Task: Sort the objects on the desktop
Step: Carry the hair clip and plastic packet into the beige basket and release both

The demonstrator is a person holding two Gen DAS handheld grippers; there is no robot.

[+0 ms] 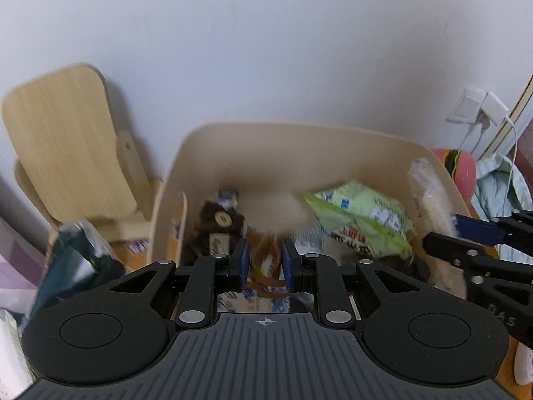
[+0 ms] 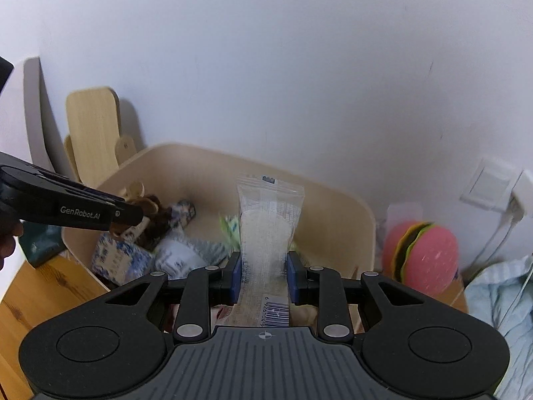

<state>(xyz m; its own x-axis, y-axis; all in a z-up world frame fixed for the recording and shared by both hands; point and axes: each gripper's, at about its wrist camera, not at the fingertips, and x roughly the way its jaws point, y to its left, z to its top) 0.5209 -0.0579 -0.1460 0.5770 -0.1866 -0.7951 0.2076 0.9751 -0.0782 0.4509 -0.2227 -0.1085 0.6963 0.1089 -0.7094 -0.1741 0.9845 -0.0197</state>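
A beige bin [image 1: 266,133] stands against the wall and holds several snack packets, among them a green bag [image 1: 359,220] and a dark brown item with a round button [image 1: 220,223]. My left gripper [image 1: 265,266] hangs over the bin's near side, shut on a brown looped thing [image 1: 265,256] that is blurred. From the right wrist view, that left gripper [image 2: 133,215] reaches in from the left over the bin [image 2: 200,153]. My right gripper [image 2: 263,276] is shut on a clear-wrapped rice cracker packet [image 2: 269,226], upright above the bin's near edge. The right gripper [image 1: 439,231] also shows at the bin's right side.
A light wooden chair [image 1: 60,140] stands left of the bin against the white wall. A pink burger-shaped toy [image 2: 426,253] sits right of the bin. Beside it lie a pale blue cloth [image 2: 499,300] and a wall socket [image 2: 489,183] with a cable. The wooden desk [image 2: 33,300] shows at lower left.
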